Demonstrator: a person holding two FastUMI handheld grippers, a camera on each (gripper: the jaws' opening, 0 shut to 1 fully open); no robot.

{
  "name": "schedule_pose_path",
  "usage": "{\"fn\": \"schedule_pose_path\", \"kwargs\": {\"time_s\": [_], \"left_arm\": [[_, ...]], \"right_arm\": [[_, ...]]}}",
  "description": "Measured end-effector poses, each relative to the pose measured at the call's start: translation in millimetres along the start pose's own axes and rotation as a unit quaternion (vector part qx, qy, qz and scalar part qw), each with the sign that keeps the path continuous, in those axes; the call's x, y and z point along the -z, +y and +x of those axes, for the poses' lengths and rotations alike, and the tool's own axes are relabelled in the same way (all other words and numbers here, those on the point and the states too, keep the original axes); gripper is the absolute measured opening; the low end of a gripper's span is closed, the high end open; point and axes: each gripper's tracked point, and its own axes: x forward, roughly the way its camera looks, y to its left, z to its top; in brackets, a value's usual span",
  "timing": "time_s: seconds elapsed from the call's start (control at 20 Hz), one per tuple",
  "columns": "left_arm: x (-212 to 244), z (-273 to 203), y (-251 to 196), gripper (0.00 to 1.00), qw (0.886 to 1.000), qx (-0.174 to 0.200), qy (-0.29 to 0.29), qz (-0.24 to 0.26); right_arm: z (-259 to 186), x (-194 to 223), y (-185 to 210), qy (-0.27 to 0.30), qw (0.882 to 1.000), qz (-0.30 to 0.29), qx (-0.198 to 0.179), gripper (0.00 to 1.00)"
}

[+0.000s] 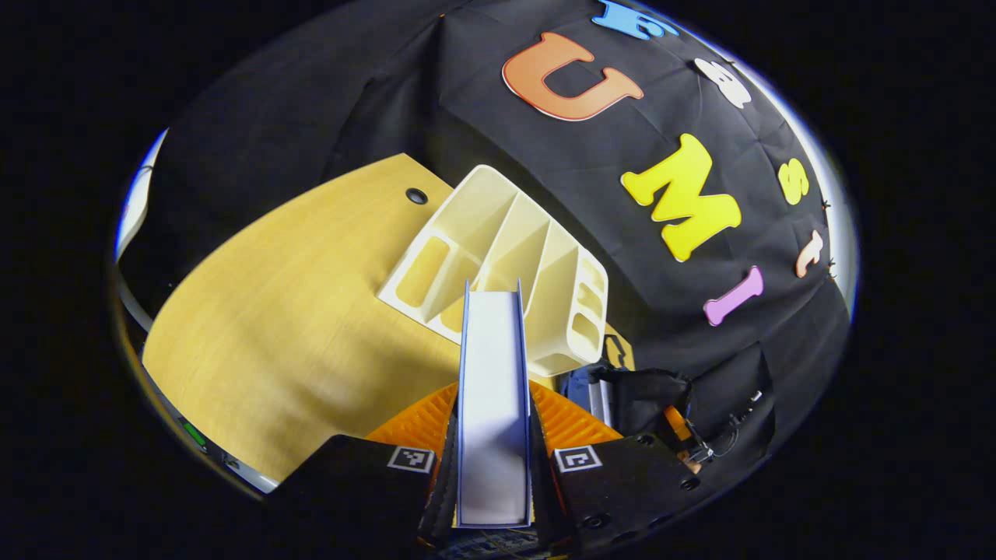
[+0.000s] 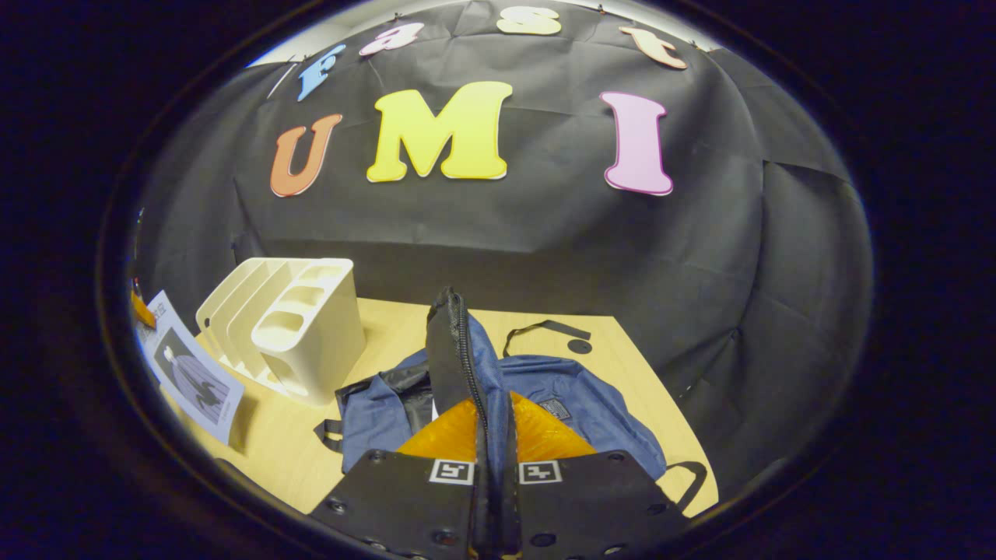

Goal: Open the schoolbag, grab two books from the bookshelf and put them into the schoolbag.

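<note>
Gripping a book (image 1: 493, 404) edge-on, the left hand-held gripper (image 1: 493, 474) is closed to a narrow gap, with one finger pressed against each cover. The book shows a pale block of page edges bordered by thin blue covers. It extends forward from the fingers and is raised above the table (image 1: 288, 342). In the right gripper view, the same book (image 2: 191, 377) appears at the far left edge, with a printed figure on its light cover.

The right hand-held gripper (image 2: 492, 474) is closed on the schoolbag (image 2: 560, 400). Both fingers pinch a raised flap of the bag along its zipper line, and the flap stands up from between the fingers. The schoolbag is dark blue with black trim and straps. It lies slumped on the table (image 2: 622, 350) directly ahead of this gripper. One black strap loop lies on the tabletop beyond the bag, and another shows at the bag's lower right corner. In the left gripper view, part of the schoolbag (image 1: 622, 393) is visible at the lower right, just beside the bookshelf.

The bookshelf (image 1: 506, 257) is a cream plastic file rack with several slanted dividers and oval cut-outs in its end wall. No book is visible in its slots. In the right gripper view, the bookshelf (image 2: 299, 327) stands on the table just to the left of the schoolbag, close to it; contact cannot be determined.
</note>
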Motion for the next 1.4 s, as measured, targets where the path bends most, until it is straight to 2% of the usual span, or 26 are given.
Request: {"fn": "schedule_pose_path", "kwargs": {"time_s": [0.05, 0.2, 0.3, 0.35, 0.45, 0.55, 0.6, 0.65, 0.7, 0.9, 0.95, 1.15, 1.3, 1.4], "left_arm": [[6.4, -0.3, -2.6, 0.39, 1.0, 0.019, 0.002, -0.021], [21.3, 7.3, -8.0, 0.42, 0.996, 0.062, 0.004, -0.056], [28.4, 15.4, -15.8, 0.38, 0.993, 0.088, 0.006, -0.072], [32.1, 19.6, -25.2, 0.42, 0.991, 0.112, 0.007, -0.078], [42.9, 28.9, -45.9, 0.42, 0.982, 0.163, 0.027, -0.093], [51.4, 47.3, -60.6, 0.42, 0.974, 0.195, 0.046, -0.109], [58.0, 58.0, -67.2, 0.42, 0.972, 0.201, 0.058, -0.11], [63.8, 68.5, -71.8, 0.46, 0.97, 0.205, 0.069, -0.113], [66.9, 76.8, -78.3, 0.42, 0.967, 0.213, 0.075, -0.118], [74.0, 109.0, -101.1, 0.42, 0.953, 0.245, 0.083, -0.156], [72.6, 117.4, -103.7, 0.42, 0.953, 0.243, 0.078, -0.161], [61.5, 146.0, -119.7, 0.42, 0.958, 0.233, 0.026, -0.168], [70.3, 166.7, -135.9, 0.42, 0.959, 0.227, 0.024, -0.171], [78.2, 177.2, -151.2, 0.42, 0.954, 0.234, 0.03, -0.182]], "right_arm": [[-1.6, -0.7, 3.6, 0.001, 1.0, -0.003, 0.0, 0.06], [-3.4, -0.5, 20.3, 0.009, 1.0, 0.004, -0.027, 0.06], [-1.6, 2.1, 19.1, 0.018, 1.0, 0.003, -0.021, 0.06], [-3.0, 1.3, 19.8, 0.019, 1.0, 0.003, -0.021, 0.06], [-6.4, -3.1, 23.3, 0.018, 0.999, 0.011, -0.024, 0.06], [-10.4, -10.8, 18.6, 0.011, 0.999, 0.03, -0.017, 0.06], [-12.3, -14.9, 15.2, 0.007, 0.999, 0.042, -0.012, 0.09], [-15.0, -17.7, 11.5, 0.003, 0.998, 0.056, -0.008, 0.06], [-16.6, -20.1, 8.0, 0.001, 0.997, 0.071, -0.007, 0.06], [-21.3, -23.8, 0.8, -0.003, 0.996, 0.09, -0.002, 0.06], [-21.7, -24.6, 2.0, -0.005, 0.996, 0.085, -0.004, 0.09], [-24.1, -29.8, 4.7, -0.013, 0.998, 0.065, -0.015, 0.06], [-25.4, -32.9, 5.2, -0.02, 0.998, 0.058, -0.023, 0.06], [-25.1, -35.0, 5.2, -0.025, 0.998, 0.059, -0.028, 0.06]]}}
